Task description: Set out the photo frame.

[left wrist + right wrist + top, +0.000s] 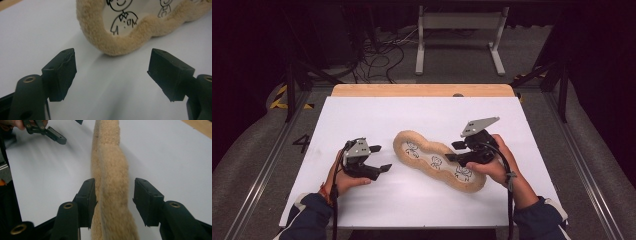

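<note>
A tan plush mat (439,161), peanut-shaped with a white centre bearing cartoon figures, lies on the white table cover (422,112). My left gripper (382,158) stands open just left of the mat's near-left end, touching nothing. In the left gripper view the fuzzy rim (130,42) sits ahead of the gripper (112,65), beyond its wide-apart jaws. My right gripper (452,151) is at the mat's right part. In the right gripper view the gripper (113,192) is open, with its jaws on either side of the mat's raised edge (112,165), which runs between them. The left jaw is close against the plush.
A wooden table edge (422,90) shows past the white cover. Behind it on the floor are tangled cables (377,55) and a white metal stand (459,30). Metal rails run along both sides of the table. The left gripper's jaw (53,135) shows at the top left of the right gripper view.
</note>
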The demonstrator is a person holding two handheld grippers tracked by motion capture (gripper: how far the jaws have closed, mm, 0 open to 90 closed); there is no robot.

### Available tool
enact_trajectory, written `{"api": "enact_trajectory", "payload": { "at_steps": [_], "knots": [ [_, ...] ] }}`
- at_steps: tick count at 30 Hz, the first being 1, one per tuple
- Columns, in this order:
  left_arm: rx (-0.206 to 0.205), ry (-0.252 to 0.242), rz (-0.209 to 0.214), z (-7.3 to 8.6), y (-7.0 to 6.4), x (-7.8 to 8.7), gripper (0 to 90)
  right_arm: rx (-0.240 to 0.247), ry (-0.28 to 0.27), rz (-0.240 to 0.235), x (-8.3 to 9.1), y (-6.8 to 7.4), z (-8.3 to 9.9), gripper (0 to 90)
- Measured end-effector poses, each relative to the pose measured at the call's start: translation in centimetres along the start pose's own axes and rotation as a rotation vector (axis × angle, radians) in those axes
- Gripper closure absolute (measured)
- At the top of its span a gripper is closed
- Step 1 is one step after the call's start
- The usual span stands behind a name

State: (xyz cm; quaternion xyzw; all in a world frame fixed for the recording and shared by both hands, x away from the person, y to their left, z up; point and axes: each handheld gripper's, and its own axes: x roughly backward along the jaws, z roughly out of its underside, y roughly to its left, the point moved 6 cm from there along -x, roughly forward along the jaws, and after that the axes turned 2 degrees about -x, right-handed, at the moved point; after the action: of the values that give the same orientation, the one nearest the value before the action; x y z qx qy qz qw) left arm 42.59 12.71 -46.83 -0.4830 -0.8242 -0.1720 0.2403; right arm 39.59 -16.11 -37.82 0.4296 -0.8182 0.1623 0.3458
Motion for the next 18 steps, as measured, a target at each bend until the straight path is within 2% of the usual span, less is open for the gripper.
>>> {"api": "enact_trajectory", "payload": {
  "at_steps": [1, 3, 6, 7, 8, 11, 14, 16, 17, 18],
  "knots": [
    [0.006, -0.002, 0.014, -0.4, 0.2, -0.6, 22.1, -0.008, -0.008, 0.008, 0.3, -0.1, 0.4, 51.2],
    [0.006, -0.005, -0.009, -0.8, 0.8, -1.3, 19.9, -0.014, -0.016, 0.037, 0.7, -0.2, 1.5, 48.8],
    [0.05, -0.017, 0.003, -1.2, 1.1, -2.1, 18.4, -0.022, -0.055, 0.066, 1.4, -0.1, 2.8, 47.0],
    [0.046, -0.019, 0.002, -1.3, 1.3, -2.2, 18.3, -0.024, -0.068, 0.078, 1.6, 0.0, 3.1, 46.2],
    [0.062, -0.024, 0.008, -1.4, 1.3, -2.4, 18.1, -0.035, -0.086, 0.085, 1.8, 0.0, 3.7, 45.6],
    [0.063, -0.025, 0.007, -1.6, 1.6, -2.9, 17.4, -0.06, -0.116, 0.112, 2.3, 0.0, 5.1, 43.0],
    [0.062, -0.018, 0.003, -1.5, 1.7, -3.6, 18.2, -0.108, -0.149, 0.132, 2.7, 0.0, 7.1, 40.8],
    [0.066, -0.014, 0.008, -1.5, 1.6, -3.8, 19.5, -0.12, -0.149, 0.128, 2.7, 0.1, 7.7, 40.7],
    [0.049, -0.008, 0.002, -1.5, 1.6, -4.0, 19.5, -0.123, -0.15, 0.138, 2.8, 0.2, 8.3, 41.0],
    [0.049, -0.01, 0.0, -1.5, 1.6, -4.1, 20.4, -0.136, -0.153, 0.135, 2.7, 0.3, 8.9, 41.5]
  ]
}}
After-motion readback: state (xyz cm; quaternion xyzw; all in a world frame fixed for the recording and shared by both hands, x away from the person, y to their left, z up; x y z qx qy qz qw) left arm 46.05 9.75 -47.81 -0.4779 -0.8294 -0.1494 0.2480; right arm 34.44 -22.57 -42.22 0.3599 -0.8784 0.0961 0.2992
